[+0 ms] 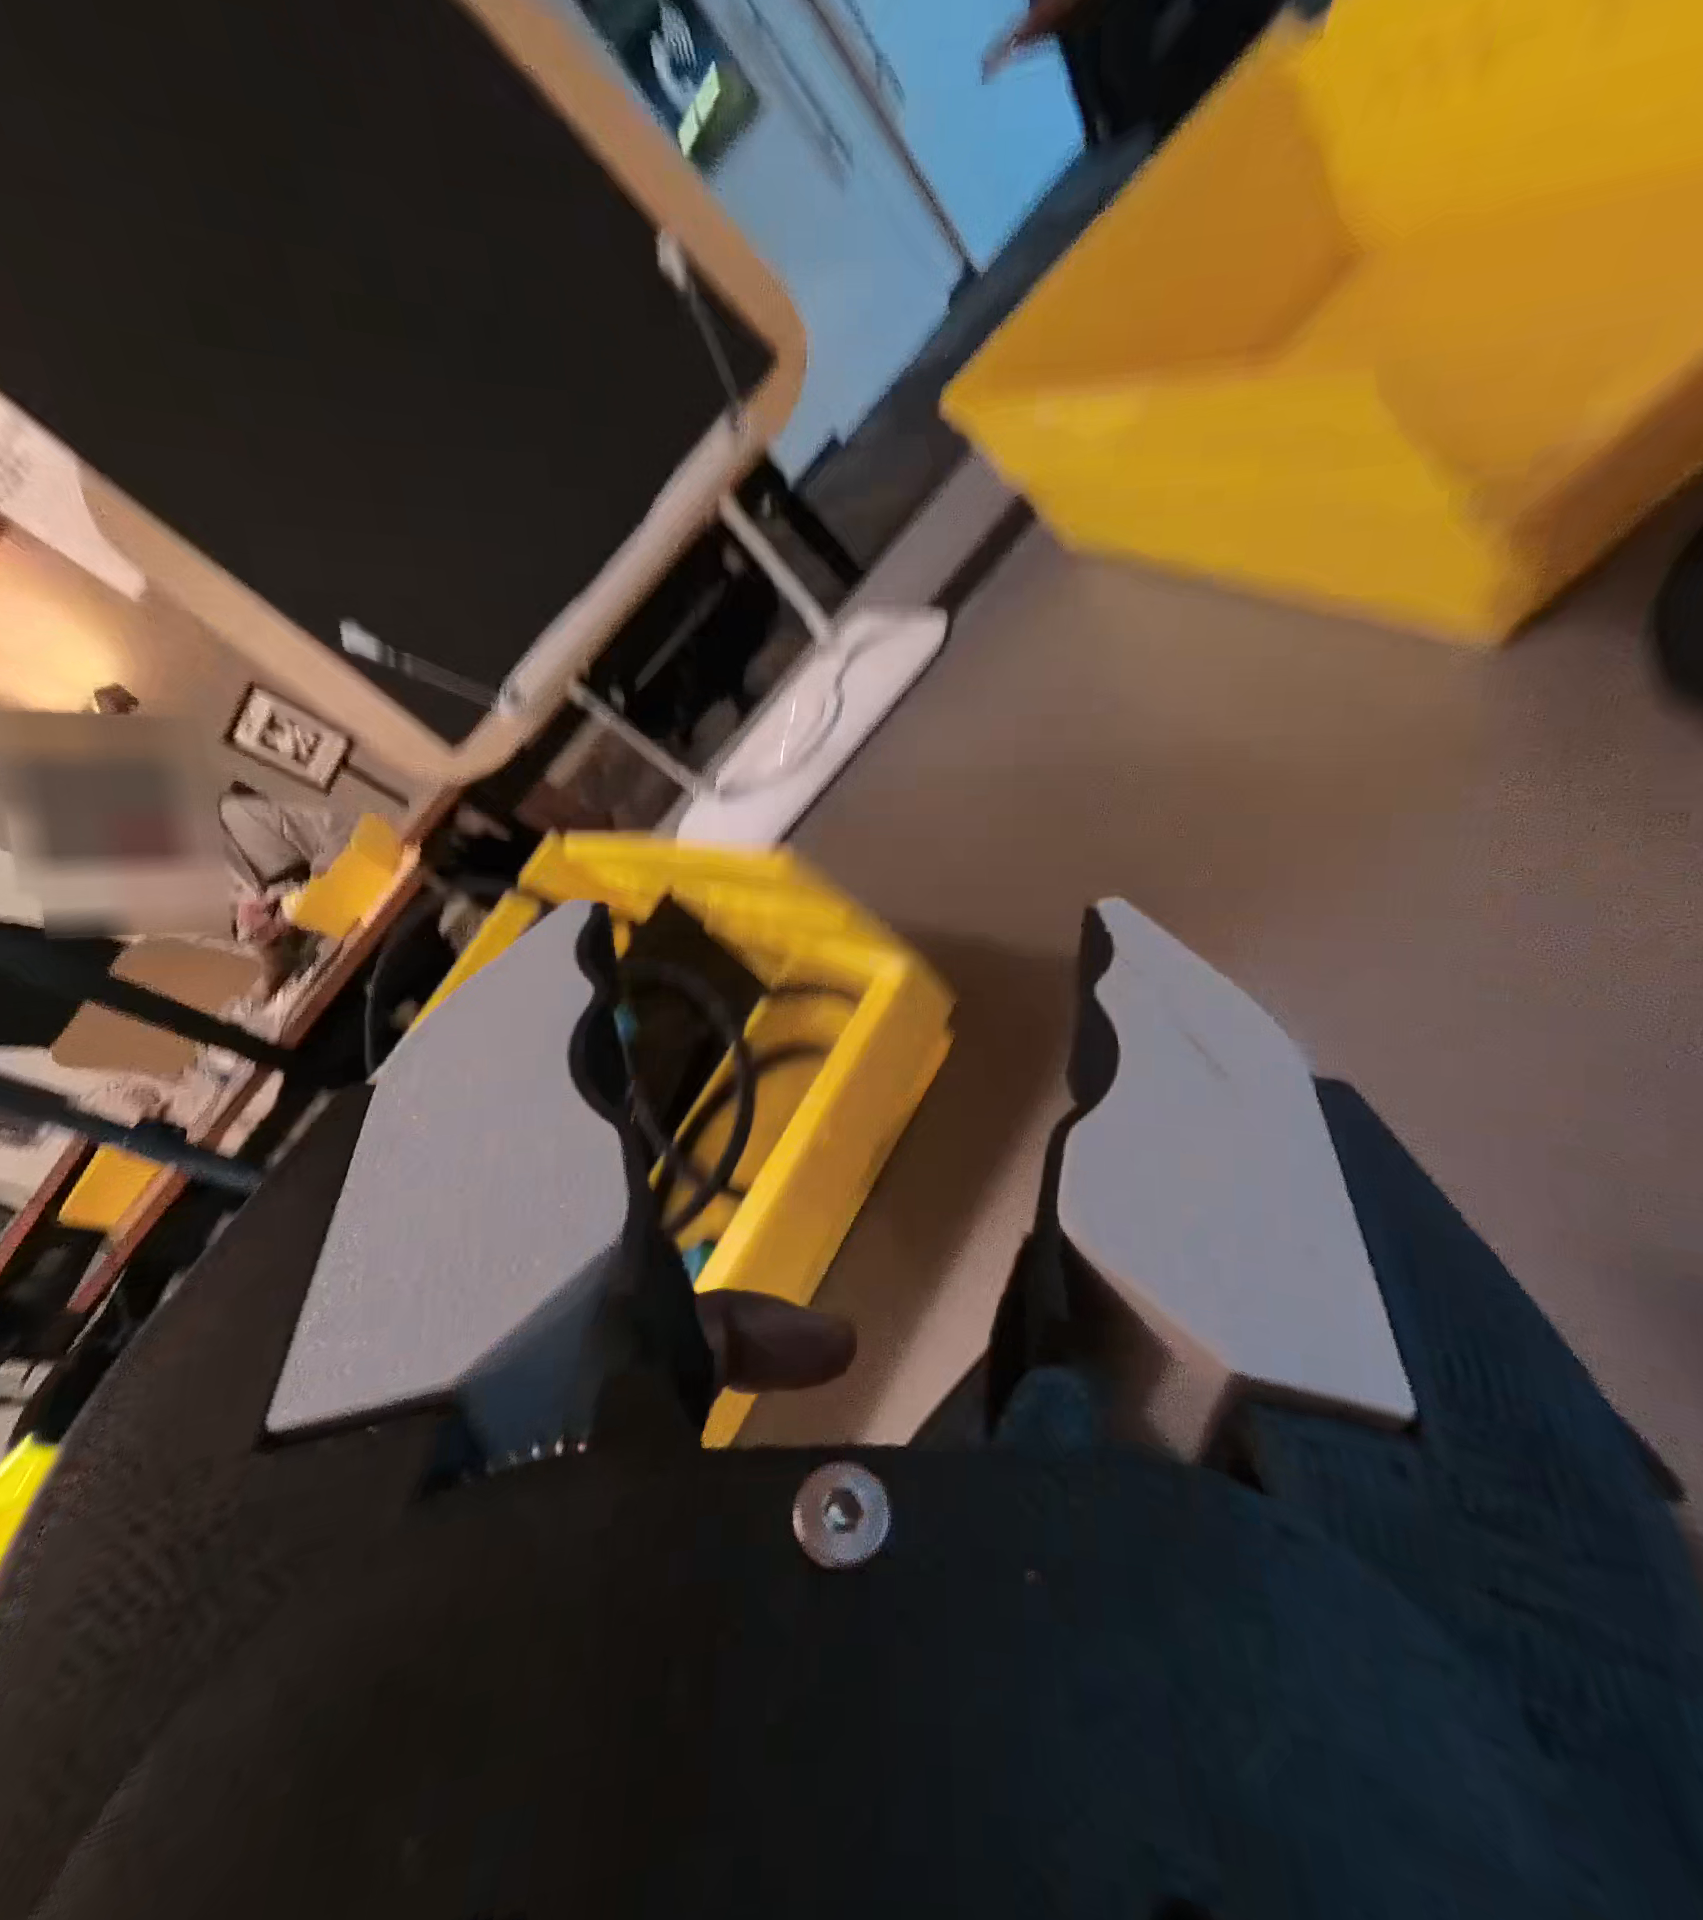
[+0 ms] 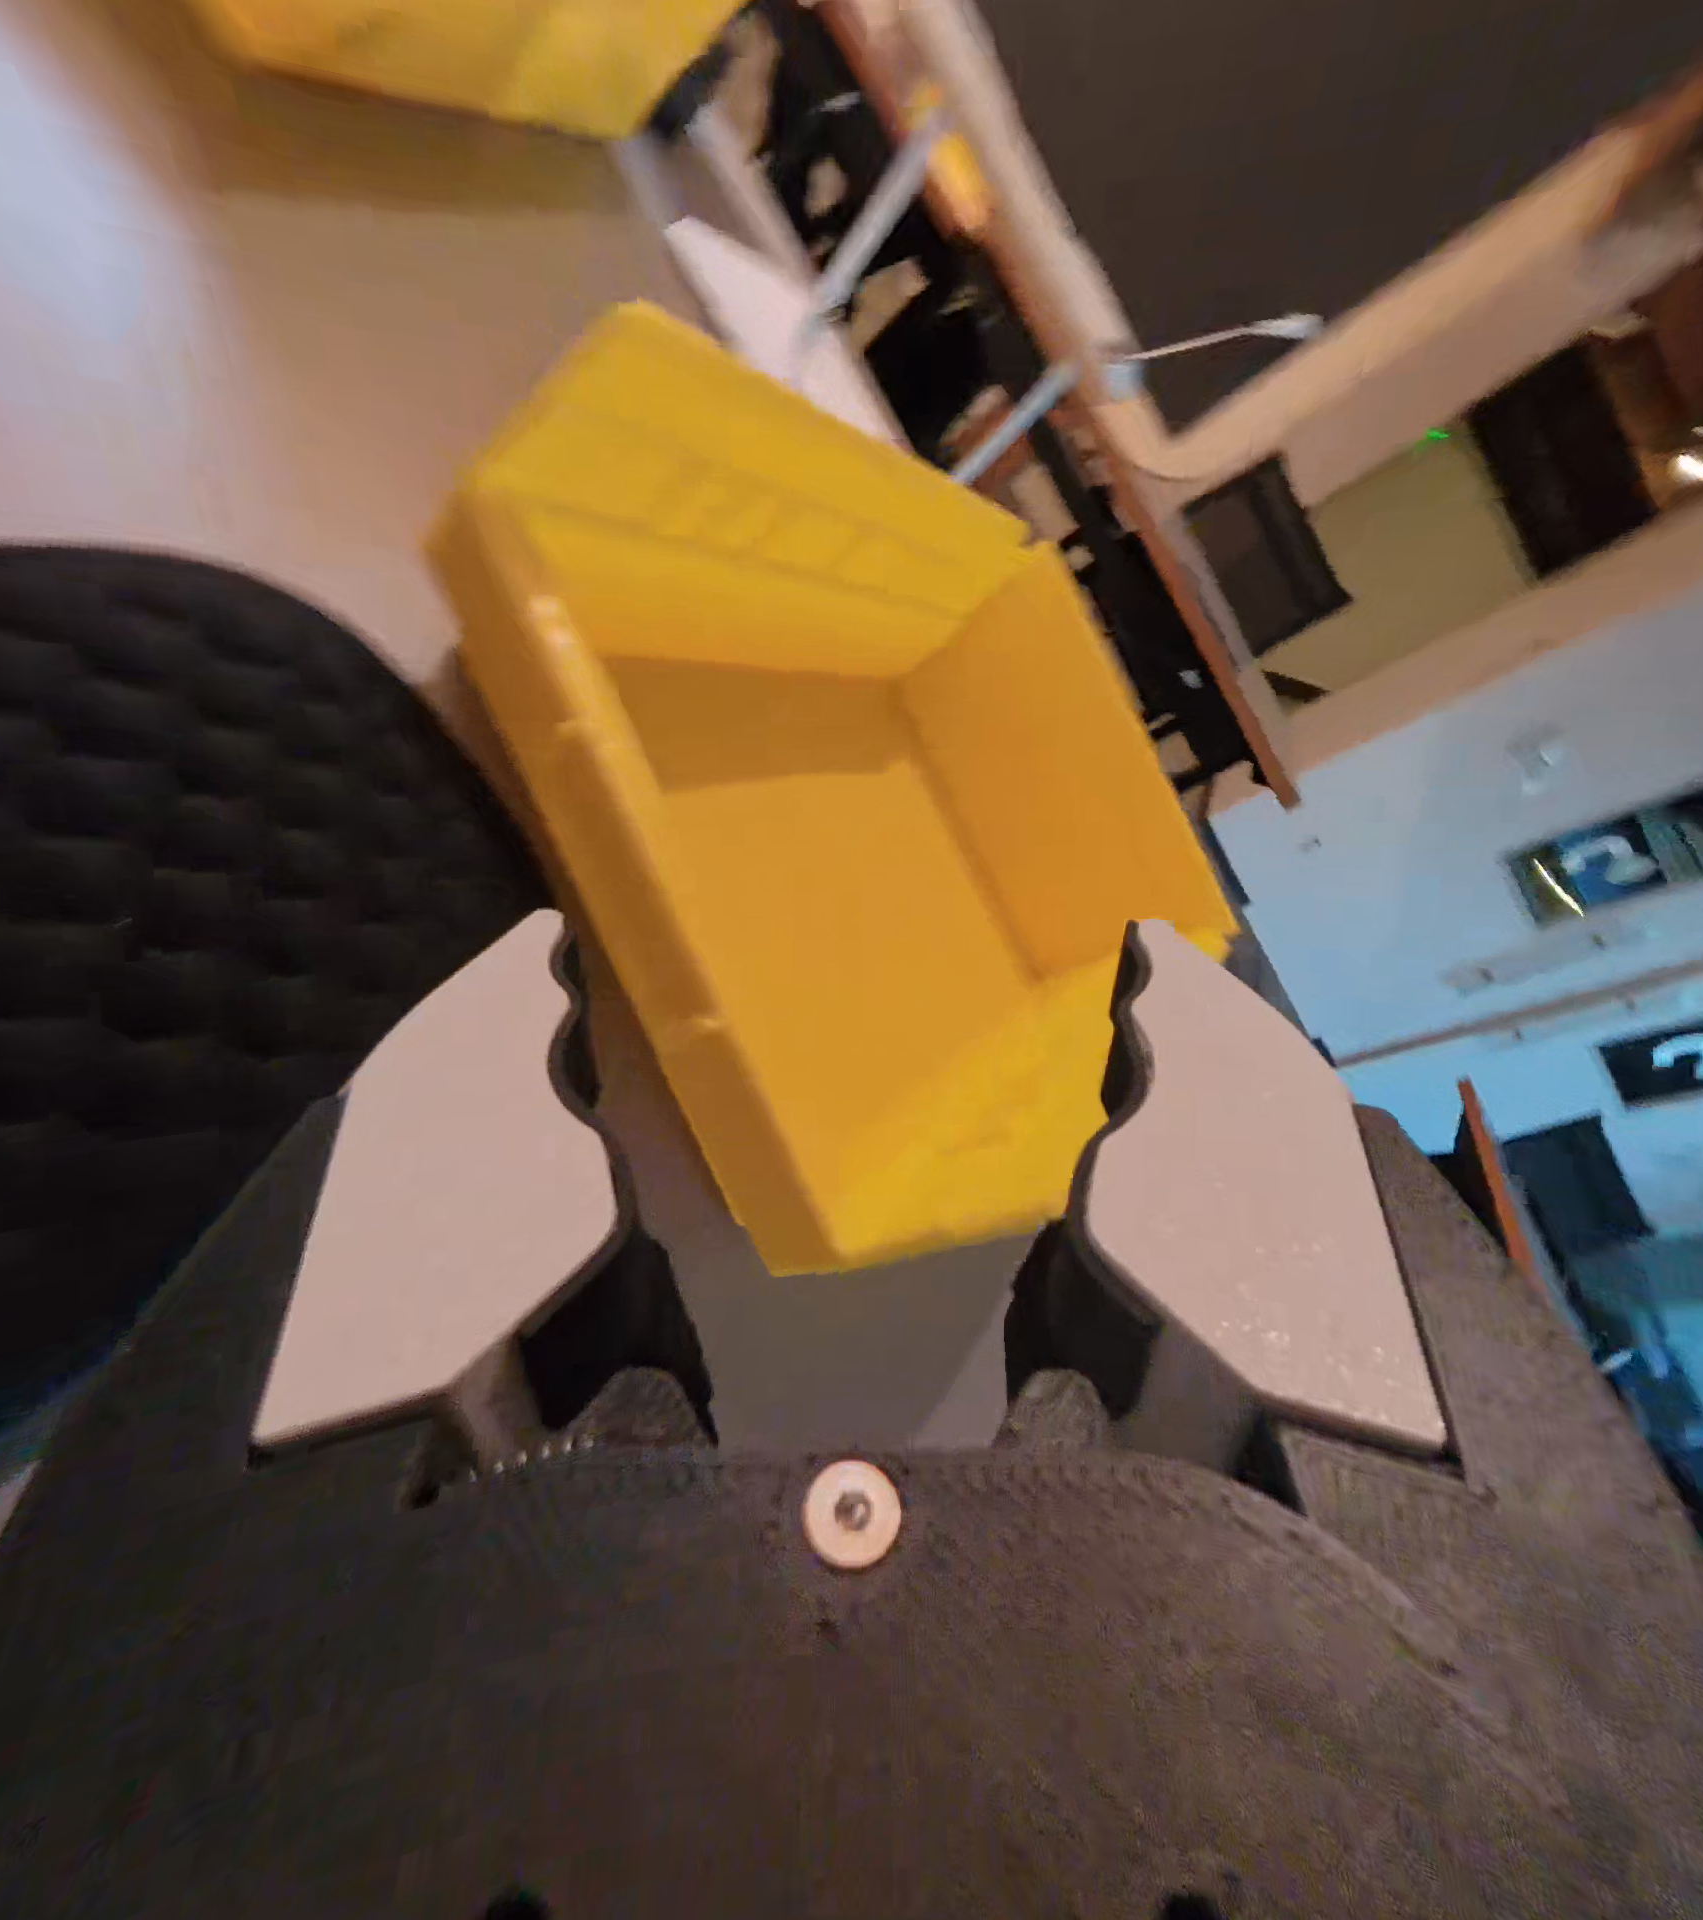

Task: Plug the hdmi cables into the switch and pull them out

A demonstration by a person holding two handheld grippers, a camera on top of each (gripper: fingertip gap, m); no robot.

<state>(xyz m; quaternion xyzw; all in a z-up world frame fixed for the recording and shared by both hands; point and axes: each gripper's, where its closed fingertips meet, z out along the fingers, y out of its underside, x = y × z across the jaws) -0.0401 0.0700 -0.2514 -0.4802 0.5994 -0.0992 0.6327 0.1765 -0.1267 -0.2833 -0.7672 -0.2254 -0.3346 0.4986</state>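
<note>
In the left wrist view, black cables [image 1: 722,1049] lie coiled in a small yellow bin [image 1: 857,1070] on the table. My left gripper [image 1: 842,925] is open and empty, held just above and in front of that bin. A dark rounded piece [image 1: 779,1345] shows between the fingers near their base; I cannot tell what it is. In the right wrist view, my right gripper [image 2: 852,935] is open and empty over an empty yellow bin [image 2: 826,831]. No switch shows in either view. Both views are blurred.
A larger yellow bin [image 1: 1346,364] stands at the back right of the grey table [image 1: 1294,831]. A white flat object [image 1: 826,696] lies at the table's far edge. A black textured shape [image 2: 151,883] fills the left of the right wrist view. A second yellow bin [image 2: 473,52] sits beyond.
</note>
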